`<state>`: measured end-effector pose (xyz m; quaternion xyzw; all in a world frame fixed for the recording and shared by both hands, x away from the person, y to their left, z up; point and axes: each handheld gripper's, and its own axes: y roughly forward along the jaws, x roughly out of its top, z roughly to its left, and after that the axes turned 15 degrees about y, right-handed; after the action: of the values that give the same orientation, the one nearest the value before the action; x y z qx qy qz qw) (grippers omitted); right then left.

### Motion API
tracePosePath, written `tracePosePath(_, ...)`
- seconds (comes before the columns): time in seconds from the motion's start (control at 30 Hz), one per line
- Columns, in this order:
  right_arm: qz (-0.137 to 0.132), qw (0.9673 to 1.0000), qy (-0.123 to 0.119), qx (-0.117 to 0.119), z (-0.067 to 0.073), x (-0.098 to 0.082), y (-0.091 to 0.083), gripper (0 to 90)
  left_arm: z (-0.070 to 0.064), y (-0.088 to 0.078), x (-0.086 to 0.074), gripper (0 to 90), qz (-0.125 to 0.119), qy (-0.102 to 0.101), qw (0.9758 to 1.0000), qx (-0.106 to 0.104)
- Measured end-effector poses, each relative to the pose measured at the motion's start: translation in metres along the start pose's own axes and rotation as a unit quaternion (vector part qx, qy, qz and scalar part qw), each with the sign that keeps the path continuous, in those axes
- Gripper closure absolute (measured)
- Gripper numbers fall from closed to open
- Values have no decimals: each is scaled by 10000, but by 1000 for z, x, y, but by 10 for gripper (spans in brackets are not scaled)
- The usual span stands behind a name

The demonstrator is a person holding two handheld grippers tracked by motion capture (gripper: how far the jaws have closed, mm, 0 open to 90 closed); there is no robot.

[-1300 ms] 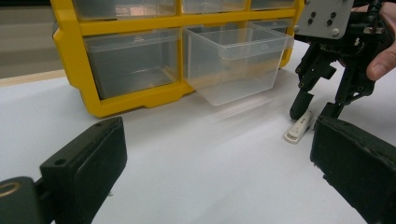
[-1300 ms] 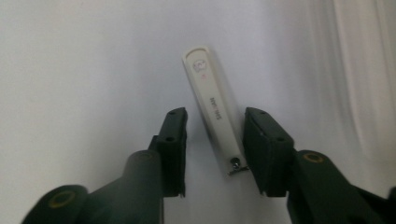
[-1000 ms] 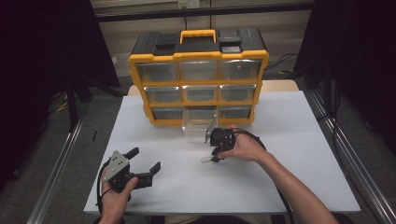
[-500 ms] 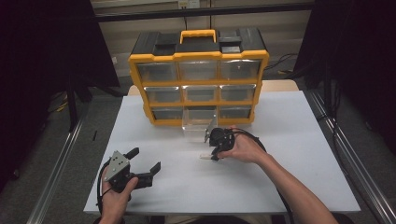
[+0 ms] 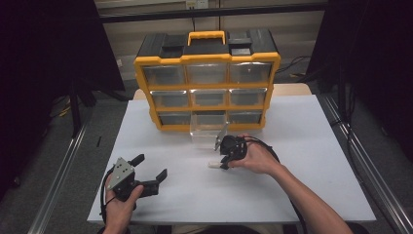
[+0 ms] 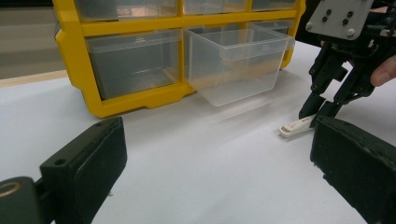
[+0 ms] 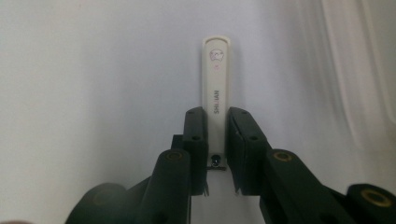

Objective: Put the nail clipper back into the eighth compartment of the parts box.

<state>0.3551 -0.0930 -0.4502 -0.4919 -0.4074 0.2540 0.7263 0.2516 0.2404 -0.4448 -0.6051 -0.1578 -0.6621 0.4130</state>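
A slim white flat stick with a small printed logo lies on the white table. My right gripper points down at it, and its jaws have just been closing onto the stick's near end; the pads press both sides. From above, the right gripper sits mid-table with the stick poking out to the left. The left gripper view has the stick under the right gripper. My left gripper rests open at the front left, its jaws wide apart with nothing between them.
A yellow and black drawer organizer stands at the back of the table. One clear plastic drawer in its bottom row is pulled out toward me, just behind the right gripper. The same clear drawer looks empty.
The right gripper's jaws have drawn in a little on the white stick. Both hands stay where they were.
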Motion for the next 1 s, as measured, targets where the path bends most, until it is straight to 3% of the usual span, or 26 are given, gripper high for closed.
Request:
tracePosePath(0.03,-97,9999,-78,13,0,-2,-1,778,0,0,0,39,-1,-8,10000,2)
tracePosePath(0.1,-129,9999,37,-35,1,-4,-5,778,0,0,0,39,7,-21,10000,-15)
tracePosePath(0.13,-274,9995,-154,56,-3,-5,-5,778,0,0,0,39,-2,-25,10000,-12)
tracePosePath(0.27,-456,9988,-150,71,-5,-9,-6,778,0,0,0,39,-27,-41,10000,-5)
tracePosePath(0.4,-540,9984,23,146,-5,-13,-8,778,0,0,1,39,-31,-35,10000,-21)
tracePosePath(0.43,-634,9978,-50,176,-6,-14,-8,778,0,0,1,39,-41,-44,10000,-21)
tracePosePath(0.53,-745,9970,72,216,-4,-15,-12,779,0,0,1,39,-46,-28,10000,-35)
tracePosePath(0.6,-966,9949,-103,278,-5,-15,-14,779,0,0,1,39,-44,-21,10000,-40)
tracePosePath(1.0,-1331,9906,-59,313,-5,-19,-23,778,-1,0,1,39,-33,-48,10000,-30)
